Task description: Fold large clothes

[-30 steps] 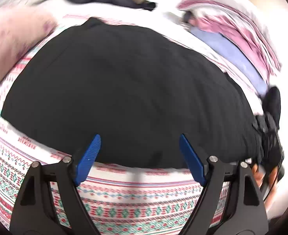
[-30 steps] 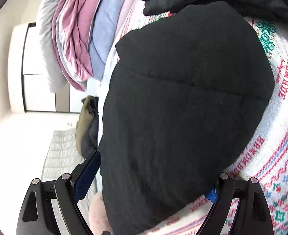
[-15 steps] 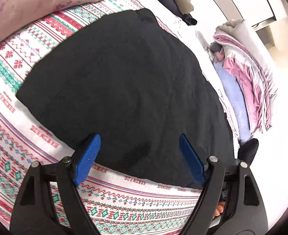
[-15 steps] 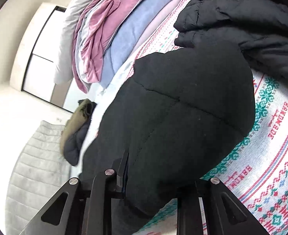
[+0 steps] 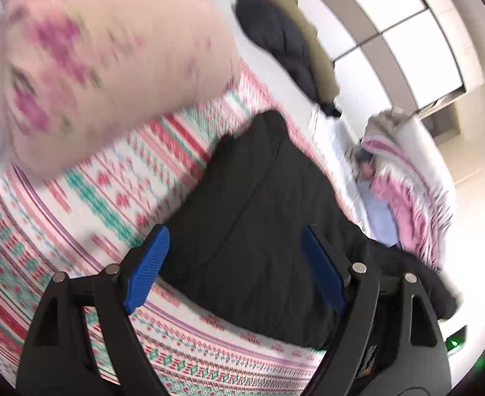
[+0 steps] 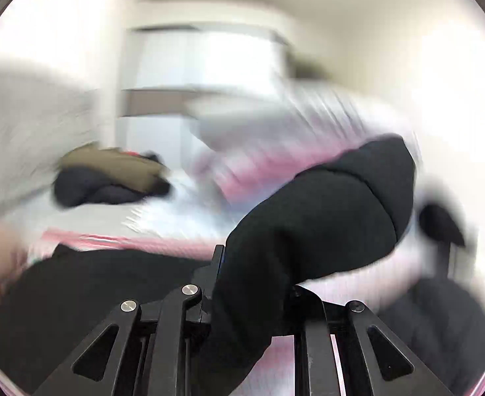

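Now right gripper pinches black jacket, pointing nearly level.

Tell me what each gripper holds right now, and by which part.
The right gripper, whose jaws have just been closing, is shut on a bunched fold of the black jacket; which part is unclear. The left gripper is open above it, holding nothing.

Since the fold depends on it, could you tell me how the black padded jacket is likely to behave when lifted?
Likely floppy: the black padded jacket bends over the right gripper clamping it. Probably bulky yet light, judging by its puffy quilting. Unheld parts will probably sag.
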Demonstrator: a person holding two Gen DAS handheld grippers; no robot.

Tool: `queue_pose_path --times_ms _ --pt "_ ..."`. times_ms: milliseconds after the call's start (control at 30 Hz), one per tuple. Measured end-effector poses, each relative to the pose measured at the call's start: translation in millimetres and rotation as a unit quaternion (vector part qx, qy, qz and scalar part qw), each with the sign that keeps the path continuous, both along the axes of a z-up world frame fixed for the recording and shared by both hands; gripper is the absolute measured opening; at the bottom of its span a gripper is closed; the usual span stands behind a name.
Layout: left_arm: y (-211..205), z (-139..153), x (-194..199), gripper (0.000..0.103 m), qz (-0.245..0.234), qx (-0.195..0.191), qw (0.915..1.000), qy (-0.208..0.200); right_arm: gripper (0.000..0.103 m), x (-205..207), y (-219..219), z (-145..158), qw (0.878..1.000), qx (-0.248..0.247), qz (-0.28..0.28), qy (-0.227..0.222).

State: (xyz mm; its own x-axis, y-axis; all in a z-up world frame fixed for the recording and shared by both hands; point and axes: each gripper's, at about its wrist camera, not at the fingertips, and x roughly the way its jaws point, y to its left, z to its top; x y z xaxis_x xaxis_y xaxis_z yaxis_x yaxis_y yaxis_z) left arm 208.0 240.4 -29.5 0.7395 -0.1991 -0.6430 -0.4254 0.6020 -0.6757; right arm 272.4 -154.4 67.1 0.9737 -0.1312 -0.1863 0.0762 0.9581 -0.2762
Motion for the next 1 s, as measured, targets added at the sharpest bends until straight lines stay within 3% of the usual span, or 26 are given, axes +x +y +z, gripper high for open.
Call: queue_pose_path --times_ms 67,133,200,300,333,400,533,600,633,667,733,867,933,1000 --pt "12.1 1.1 -4.1 0.083 0.012 -0.011 0.9998 -0.010 0.019 -13.7 78.1 -3.2 0.989 -0.119 0.082 -0.025" --pt "28.4 -1.8 -9.7 0.083 0.028 -0.034 0.9989 -0.018 0.019 -29.8 149.7 -32.3 0.957 -0.238 0.165 -0.023" --pt "40.7 -7.5 -13.8 0.083 0.043 -0.055 0.9974 -0.016 0.019 -41.6 210.5 -84.9 0.915 -0.335 0.225 0.011" --pt "55.9 -13.9 -21.4 0.083 0.060 -0.076 0.9952 -0.017 0.021 -35.5 250.4 -147.5 0.897 -0.344 0.256 0.107" --pt "59.5 -15.1 -23.1 0.083 0.062 -0.080 0.9947 -0.018 0.023 -33.3 255.4 -164.3 0.895 -0.340 0.256 0.133" --pt "60.4 -17.1 -22.4 0.083 0.056 -0.087 0.9945 -0.019 0.025 -36.4 253.3 -174.8 0.906 -0.322 0.244 0.127" --pt "47.9 -19.2 -8.0 0.083 0.020 -0.073 0.9971 0.005 0.032 -41.6 231.4 -156.6 0.908 -0.279 0.281 0.136" --pt "32.4 -20.8 3.8 0.083 -0.010 -0.051 0.9983 0.027 0.047 -46.8 222.2 -143.1 0.905 -0.271 0.291 0.152" --pt "26.2 -21.3 7.3 0.083 -0.022 -0.045 0.9982 0.033 0.063 -51.8 217.2 -138.1 0.903 -0.265 0.297 0.161" --pt "19.9 -23.3 10.2 0.083 -0.033 -0.039 0.9980 0.038 0.071 -58.0 208.2 -132.1 0.899 -0.256 0.311 0.171" --pt "6.6 -25.3 16.1 0.083 -0.054 -0.032 0.9968 0.049 0.073 -69.7 194.6 -123.8 0.897 -0.250 0.322 0.170" --pt "-6.3 -27.7 21.5 0.083 -0.062 -0.009 0.9961 0.062 0.074 -90.7 142.0 -115.4 0.913 -0.250 0.291 0.142" --pt "-8.4 -29.5 22.8 0.083 -0.064 -0.004 0.9958 0.065 0.075 -88.9 105.7 -109.5 0.930 -0.193 0.274 0.151" --pt "-4.0 -32.7 20.6 0.083 -0.056 -0.020 0.9962 0.064 0.075 -76.6 70.4 -108.4 0.938 -0.131 0.258 0.191"
